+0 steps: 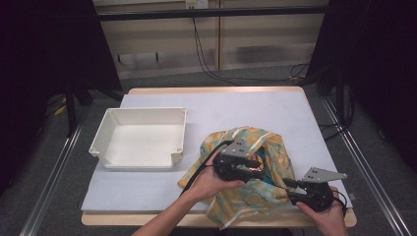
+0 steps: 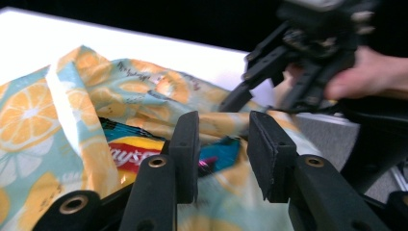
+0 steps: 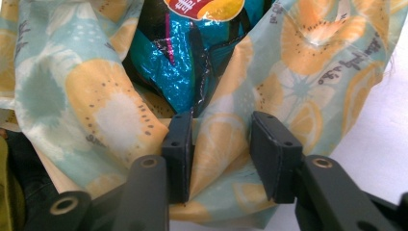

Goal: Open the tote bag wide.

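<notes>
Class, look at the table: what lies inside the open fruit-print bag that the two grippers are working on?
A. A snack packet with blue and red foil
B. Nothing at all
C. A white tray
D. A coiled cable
A: the right gripper view shows a shiny blue and red snack packet sitting in the mouth of the fruit-print bag.

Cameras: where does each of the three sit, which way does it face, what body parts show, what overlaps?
High view: above the person's side, facing forward and down on the table; white tray, fruit-print bag, both forearms, left gripper, right gripper.
Left gripper view: rides the left gripper, open jaws over the bag; right gripper and hand beyond.
Right gripper view: rides the right gripper, open jaws astride a bag fold.
Shared: both gripper views see the chip packet inside.
</notes>
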`<act>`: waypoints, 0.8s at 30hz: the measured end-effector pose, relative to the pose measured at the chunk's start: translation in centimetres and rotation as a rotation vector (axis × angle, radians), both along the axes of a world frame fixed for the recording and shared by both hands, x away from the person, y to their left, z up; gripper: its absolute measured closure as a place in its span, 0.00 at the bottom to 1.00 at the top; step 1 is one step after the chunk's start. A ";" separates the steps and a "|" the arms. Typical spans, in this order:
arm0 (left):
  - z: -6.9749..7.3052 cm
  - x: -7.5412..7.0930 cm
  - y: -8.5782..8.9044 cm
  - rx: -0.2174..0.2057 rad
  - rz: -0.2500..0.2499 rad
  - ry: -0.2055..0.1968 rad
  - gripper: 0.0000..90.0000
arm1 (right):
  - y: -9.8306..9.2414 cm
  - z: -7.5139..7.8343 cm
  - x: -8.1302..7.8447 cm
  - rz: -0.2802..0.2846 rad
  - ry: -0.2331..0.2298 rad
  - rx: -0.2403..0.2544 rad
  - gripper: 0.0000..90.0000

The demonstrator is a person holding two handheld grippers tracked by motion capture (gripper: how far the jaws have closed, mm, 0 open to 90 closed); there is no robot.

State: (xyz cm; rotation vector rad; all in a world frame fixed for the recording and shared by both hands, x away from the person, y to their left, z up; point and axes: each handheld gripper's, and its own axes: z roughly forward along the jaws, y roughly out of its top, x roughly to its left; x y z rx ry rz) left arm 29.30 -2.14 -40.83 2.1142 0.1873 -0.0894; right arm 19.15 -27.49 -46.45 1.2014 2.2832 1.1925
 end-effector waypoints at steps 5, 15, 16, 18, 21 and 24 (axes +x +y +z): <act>-1.0 0.5 -2.4 0.078 -0.014 -0.022 0.70 | -0.3 -0.3 0.0 0.003 -0.002 0.008 0.59; -2.2 -0.3 -2.3 0.225 -0.047 -0.120 0.62 | -0.1 -0.5 0.1 0.011 0.004 -0.001 0.48; -2.4 -0.6 -2.3 0.236 -0.050 -0.136 0.60 | 0.0 -0.5 0.1 0.012 0.003 -0.004 0.46; -2.8 -1.0 -2.4 0.259 -0.056 -0.172 0.58 | 0.0 -0.6 0.2 0.013 0.003 -0.006 0.43; -3.1 -1.3 -2.5 0.270 -0.067 -0.186 0.57 | 0.0 -0.7 0.3 0.017 0.006 -0.003 0.42; -3.3 -1.3 -2.7 0.276 -0.083 -0.190 0.57 | 0.0 -0.7 0.3 0.015 0.005 -0.003 0.41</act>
